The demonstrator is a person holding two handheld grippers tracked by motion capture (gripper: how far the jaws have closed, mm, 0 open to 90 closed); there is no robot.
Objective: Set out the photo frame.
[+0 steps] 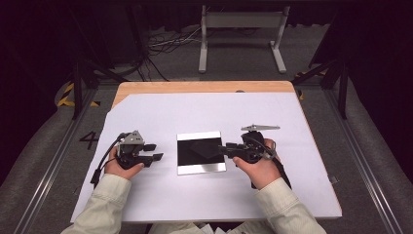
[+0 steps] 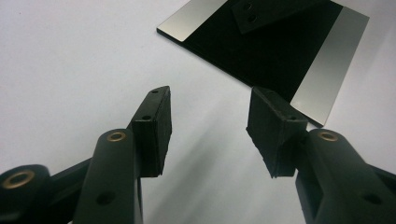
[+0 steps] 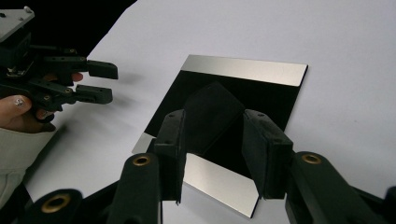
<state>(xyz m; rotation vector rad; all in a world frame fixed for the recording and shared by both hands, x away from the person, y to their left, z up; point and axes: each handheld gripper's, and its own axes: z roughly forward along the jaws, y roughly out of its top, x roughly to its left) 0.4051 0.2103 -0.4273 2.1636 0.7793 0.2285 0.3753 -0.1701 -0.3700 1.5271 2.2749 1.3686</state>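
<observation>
A square shiny plate lies flat at the middle of the white sheet; it mirrors darkness, with bright strips along its far and near sides. A darker angled patch shows on it; I cannot tell whether that is an object or a reflection. My right gripper is open at the plate's right edge, its jaws spread low over the plate with nothing held. My left gripper rests open on the sheet just left of the plate, jaws pointing at it, empty. It also appears in the right gripper view.
The white sheet covers most of a wooden table. Beyond the far edge are floor cables and a white metal stand. Dark frame legs flank the table. Bare sheet surrounds the plate.
</observation>
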